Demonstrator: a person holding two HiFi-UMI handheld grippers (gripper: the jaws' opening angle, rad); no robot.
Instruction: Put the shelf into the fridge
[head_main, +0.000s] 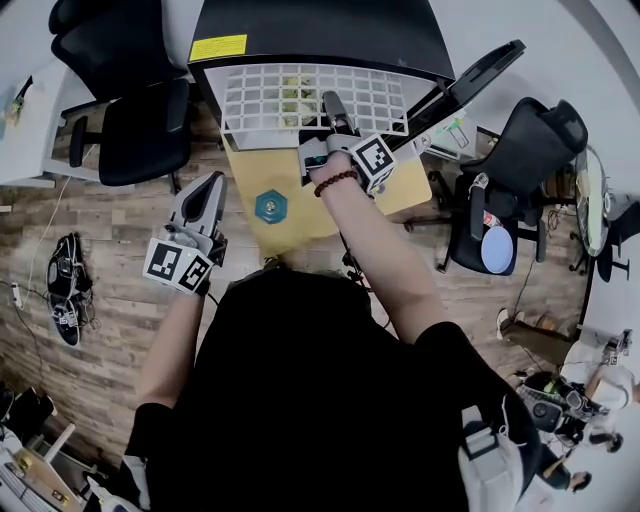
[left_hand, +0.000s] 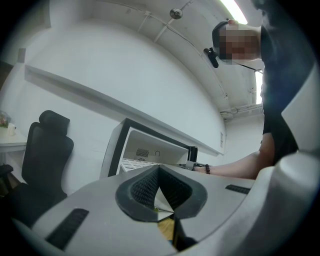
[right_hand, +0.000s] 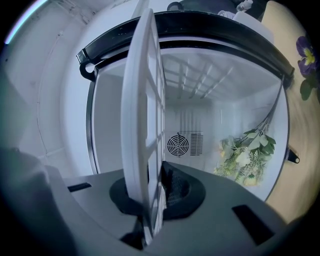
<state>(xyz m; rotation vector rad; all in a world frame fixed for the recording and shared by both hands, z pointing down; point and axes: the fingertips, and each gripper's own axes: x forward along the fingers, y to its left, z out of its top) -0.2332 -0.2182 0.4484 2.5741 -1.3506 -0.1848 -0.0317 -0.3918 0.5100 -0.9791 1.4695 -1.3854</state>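
Presently, right claw (head_main: 337, 108) was pinching the near edge of the white grid shelf (head_main: 300, 98), with the jaws clamped on either side of its frame. In the right gripper view the shelf (right_hand: 145, 125) showed edge-on and its far end was cut off at the top of the frame. It sat at the mouth of the open fridge (head_main: 320, 40). I couldn't tell whether it rested on any rail.

The grid hid most of the interior from the head view. A flower bunch (right_hand: 247, 155) lay against the inside wall, and a round vent (right_hand: 178, 145) was on the back wall.

Left claw (head_main: 212, 188) was held off to the side over the wood floor (head_main: 100, 330). Its tips were pressed together on nothing. A teal hexagonal item (head_main: 271, 206) was on the tan surface (head_main: 300, 225), identity unclear.
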